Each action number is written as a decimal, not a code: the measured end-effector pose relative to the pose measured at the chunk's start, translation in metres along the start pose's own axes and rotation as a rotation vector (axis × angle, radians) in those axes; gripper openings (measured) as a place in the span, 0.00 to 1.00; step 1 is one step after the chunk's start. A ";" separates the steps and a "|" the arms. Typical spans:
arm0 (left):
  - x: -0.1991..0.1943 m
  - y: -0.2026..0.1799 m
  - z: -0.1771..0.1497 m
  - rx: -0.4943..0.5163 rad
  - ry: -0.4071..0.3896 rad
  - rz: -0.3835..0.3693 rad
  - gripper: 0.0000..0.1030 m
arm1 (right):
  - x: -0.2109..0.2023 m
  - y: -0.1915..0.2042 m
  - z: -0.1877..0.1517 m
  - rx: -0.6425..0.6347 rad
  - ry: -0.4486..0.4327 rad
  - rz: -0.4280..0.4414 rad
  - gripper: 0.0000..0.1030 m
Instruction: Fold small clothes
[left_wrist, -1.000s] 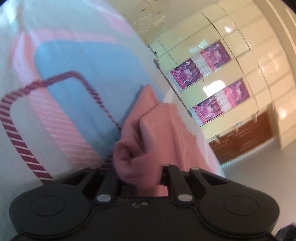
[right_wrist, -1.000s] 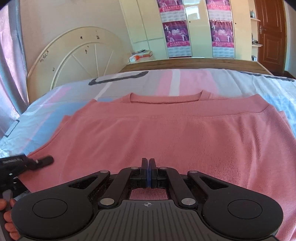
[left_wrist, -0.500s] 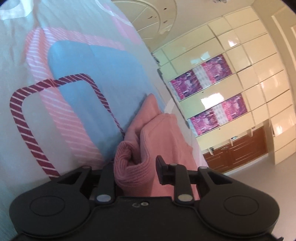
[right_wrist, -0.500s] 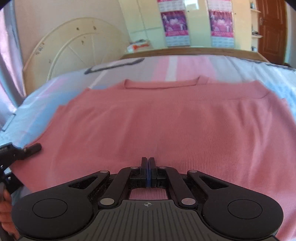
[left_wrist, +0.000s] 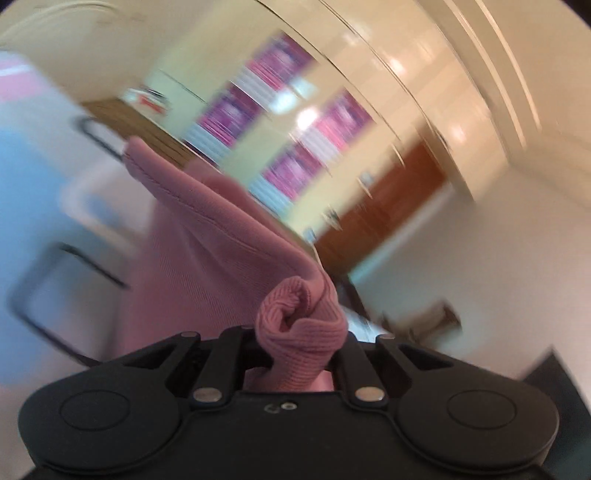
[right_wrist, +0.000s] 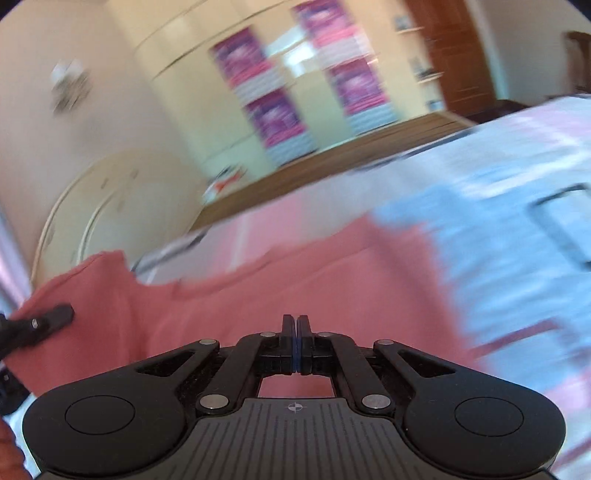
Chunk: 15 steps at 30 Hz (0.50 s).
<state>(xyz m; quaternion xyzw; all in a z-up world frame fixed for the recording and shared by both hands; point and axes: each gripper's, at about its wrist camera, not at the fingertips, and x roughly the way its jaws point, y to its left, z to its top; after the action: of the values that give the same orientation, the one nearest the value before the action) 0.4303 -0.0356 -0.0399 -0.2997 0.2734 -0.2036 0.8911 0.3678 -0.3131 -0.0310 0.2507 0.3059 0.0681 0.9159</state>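
Note:
A pink knit top (right_wrist: 295, 291) lies partly lifted over the patterned bedsheet (right_wrist: 498, 236). My left gripper (left_wrist: 295, 332) is shut on a bunched ribbed edge of the top (left_wrist: 301, 325) and holds it up, with the cloth hanging away to the left. My right gripper (right_wrist: 295, 325) is shut, its pads pressed together on the near edge of the top. The left gripper's finger (right_wrist: 51, 317) shows at the left of the right wrist view, holding the raised corner. Both views are blurred by motion.
A wooden bed frame edge (right_wrist: 332, 155) runs behind the sheet. A cream wardrobe with purple posters (right_wrist: 280, 110) and a brown door (right_wrist: 450, 55) stand beyond. A round cream headboard panel (right_wrist: 110, 199) is at the left.
Both grippers have swung up and tilted with the top. The left gripper closed on the ribbed edge after opening briefly. The top's left side has lifted off the sheet.

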 end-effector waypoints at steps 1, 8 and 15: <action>0.013 -0.015 -0.009 0.028 0.027 -0.009 0.08 | -0.011 -0.015 0.008 0.021 -0.013 -0.015 0.00; 0.107 -0.086 -0.096 0.160 0.394 0.023 0.39 | -0.064 -0.101 0.035 0.172 -0.019 0.007 0.00; 0.043 -0.034 -0.031 0.244 0.191 0.216 0.53 | -0.054 -0.100 0.034 0.160 0.035 0.118 0.40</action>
<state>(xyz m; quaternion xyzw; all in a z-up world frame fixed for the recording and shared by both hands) 0.4381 -0.0967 -0.0540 -0.1377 0.3606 -0.1659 0.9075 0.3415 -0.4287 -0.0289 0.3397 0.3109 0.1016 0.8818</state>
